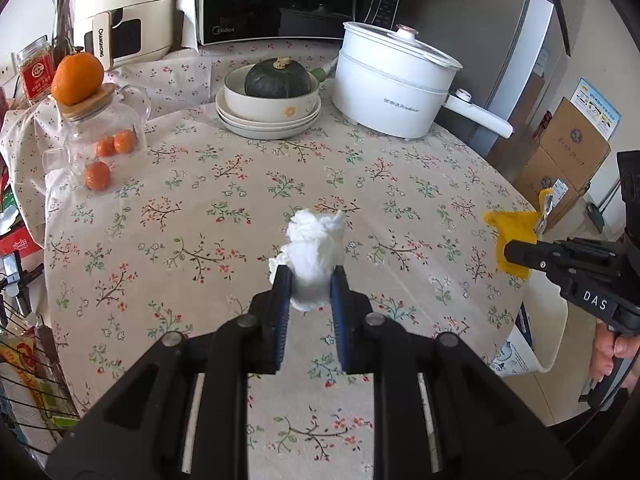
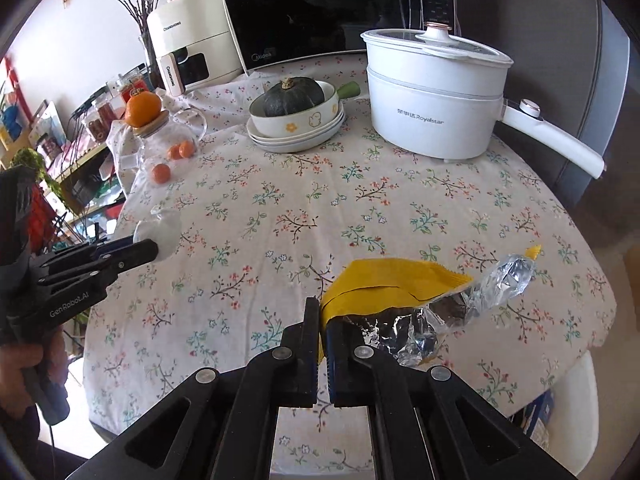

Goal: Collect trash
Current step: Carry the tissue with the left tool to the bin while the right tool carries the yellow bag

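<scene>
The left gripper (image 1: 308,280) is clamped on a crumpled white tissue (image 1: 314,252), which is held clear above the floral tablecloth (image 1: 224,208). The right gripper (image 2: 323,320) is pinched tight on the edge of a yellow snack wrapper (image 2: 384,284) whose torn foil lining (image 2: 460,312) hangs off to the right, also lifted off the cloth. Farther back stand a white electric pot (image 2: 436,100), a green squash (image 1: 278,80) in a bowl on stacked plates (image 1: 268,120), and a glass jar (image 1: 108,140) topped with an orange (image 1: 77,78).
</scene>
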### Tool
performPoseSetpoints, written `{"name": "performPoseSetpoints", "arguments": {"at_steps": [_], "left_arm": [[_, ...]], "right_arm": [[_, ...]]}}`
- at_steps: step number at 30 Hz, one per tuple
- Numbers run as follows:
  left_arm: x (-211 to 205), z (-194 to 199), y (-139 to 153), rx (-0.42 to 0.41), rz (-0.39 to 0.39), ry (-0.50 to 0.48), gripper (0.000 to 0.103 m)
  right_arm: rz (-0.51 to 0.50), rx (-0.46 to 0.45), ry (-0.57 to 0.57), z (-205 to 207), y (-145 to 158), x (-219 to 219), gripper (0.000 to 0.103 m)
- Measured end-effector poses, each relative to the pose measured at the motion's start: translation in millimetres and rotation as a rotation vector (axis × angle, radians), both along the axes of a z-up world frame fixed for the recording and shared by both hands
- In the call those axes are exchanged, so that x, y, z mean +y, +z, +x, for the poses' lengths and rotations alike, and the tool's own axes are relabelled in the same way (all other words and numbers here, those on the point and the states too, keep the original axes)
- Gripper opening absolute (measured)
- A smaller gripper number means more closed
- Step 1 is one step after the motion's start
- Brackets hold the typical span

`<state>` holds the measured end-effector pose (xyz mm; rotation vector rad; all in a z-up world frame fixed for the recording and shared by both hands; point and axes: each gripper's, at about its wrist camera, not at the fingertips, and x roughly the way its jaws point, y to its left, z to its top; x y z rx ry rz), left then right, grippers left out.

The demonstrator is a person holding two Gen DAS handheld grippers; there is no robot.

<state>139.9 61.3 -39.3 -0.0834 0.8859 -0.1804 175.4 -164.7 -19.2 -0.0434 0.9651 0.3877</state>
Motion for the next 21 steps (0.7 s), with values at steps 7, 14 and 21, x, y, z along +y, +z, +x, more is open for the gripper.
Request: {"name": "performPoseSetpoints", "arguments": {"at_steps": [7, 14, 21], "left_arm": [[-26.3, -52.3, 20.6, -0.034, 0.010, -0.027, 0.021], [-47.7, -83.0, -2.1, 0.008, 0.043, -0.050, 0.021], [-74.0, -87.1, -12.4, 0.052, 0.019, -0.146, 0.021]], "right_arm": [[-0.008, -0.024, -0.024, -42.8, 19.2, -24.3, 0.004], [0.002, 0.066, -0.119, -62.6, 11.1, -69.9, 0.004], [-0.021, 0.087, -0.179, -65.9, 4.0, -120.5, 0.004]]}}
